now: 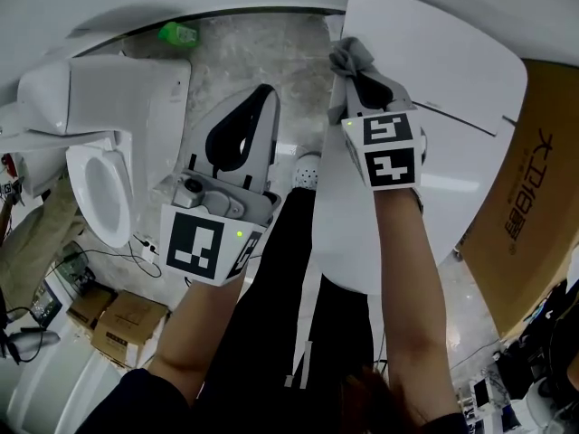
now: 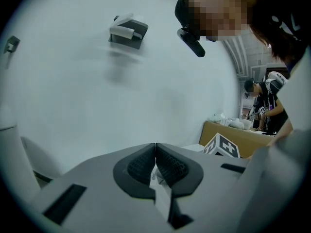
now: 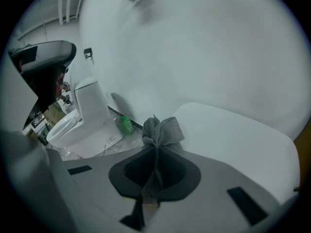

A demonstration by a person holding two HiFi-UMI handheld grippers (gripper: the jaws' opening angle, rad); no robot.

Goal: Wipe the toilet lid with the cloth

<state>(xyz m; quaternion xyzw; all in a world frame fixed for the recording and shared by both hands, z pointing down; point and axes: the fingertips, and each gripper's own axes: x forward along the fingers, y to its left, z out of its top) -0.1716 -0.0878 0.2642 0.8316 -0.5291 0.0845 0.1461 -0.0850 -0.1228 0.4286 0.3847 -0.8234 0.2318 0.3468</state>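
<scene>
The white toilet lid (image 1: 452, 107) fills the upper right of the head view; in the right gripper view the lid (image 3: 233, 130) lies just beyond the jaws. My right gripper (image 1: 355, 66) is shut on a grey cloth (image 1: 348, 55), whose bunched end sticks out past the fingertips at the lid's near left edge. In the right gripper view the cloth (image 3: 160, 132) stands pinched between the black pads of my right gripper (image 3: 155, 165). My left gripper (image 1: 256, 107) hangs over the floor left of the lid, shut with nothing in it. The left gripper (image 2: 155, 159) points at a white wall.
A second white toilet (image 1: 109, 152) with an open bowl stands at the left. A green bottle (image 1: 178, 33) lies on the marble floor by the wall. Cardboard boxes (image 1: 127, 324) sit at lower left and a large carton (image 1: 534, 197) at right. Another person (image 2: 265, 101) stands in the background.
</scene>
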